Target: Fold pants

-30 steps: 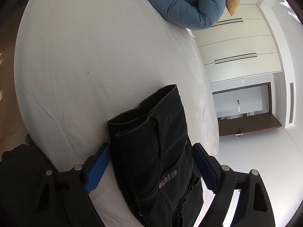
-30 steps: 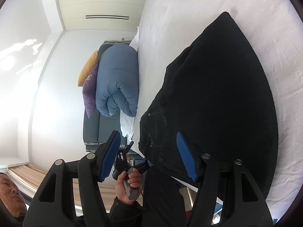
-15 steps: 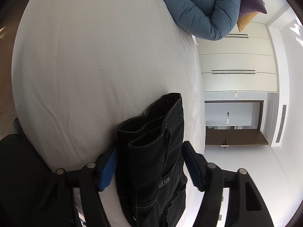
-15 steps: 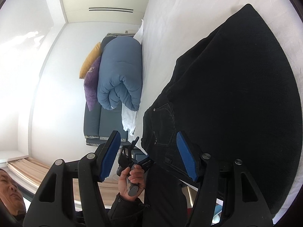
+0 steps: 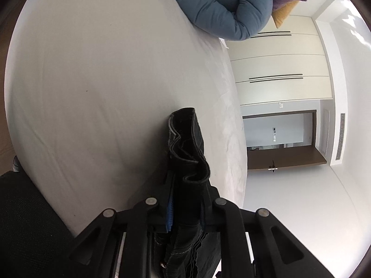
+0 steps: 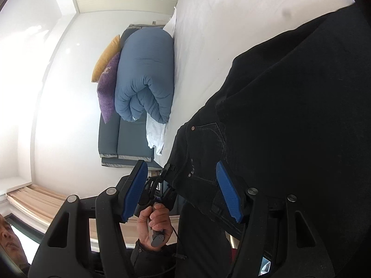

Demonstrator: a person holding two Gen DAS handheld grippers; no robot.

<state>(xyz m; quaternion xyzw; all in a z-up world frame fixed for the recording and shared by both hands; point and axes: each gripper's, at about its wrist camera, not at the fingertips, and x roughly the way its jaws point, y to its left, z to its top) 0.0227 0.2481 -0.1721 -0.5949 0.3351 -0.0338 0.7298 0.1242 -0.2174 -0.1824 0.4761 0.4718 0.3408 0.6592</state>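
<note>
Black pants (image 6: 289, 104) lie on the white bed (image 6: 220, 23), waist end at the bed's edge. My left gripper (image 5: 186, 199) has its jaws closing, and its blue pads pinch the bunched waistband of the pants (image 5: 187, 143), which stands up between them. In the right wrist view that left gripper (image 6: 162, 185) sits at the waist corner, held by a hand (image 6: 153, 220). My right gripper (image 6: 180, 164) hovers open over the waist area with nothing pressed between its fingers; the right finger (image 6: 228, 192) overlaps the fabric.
A rolled blue duvet (image 6: 146, 76) with purple and yellow pillows (image 6: 107, 88) sits at the head of the bed on a grey base (image 6: 123, 143). White wardrobe doors (image 5: 278, 64) and a doorway (image 5: 278, 139) stand beyond the bed (image 5: 104, 81).
The left jaws went from wide open around the waistband to pinching it, and the fabric bunched upright. The right gripper slid over the pants, which now fill more of its view.
</note>
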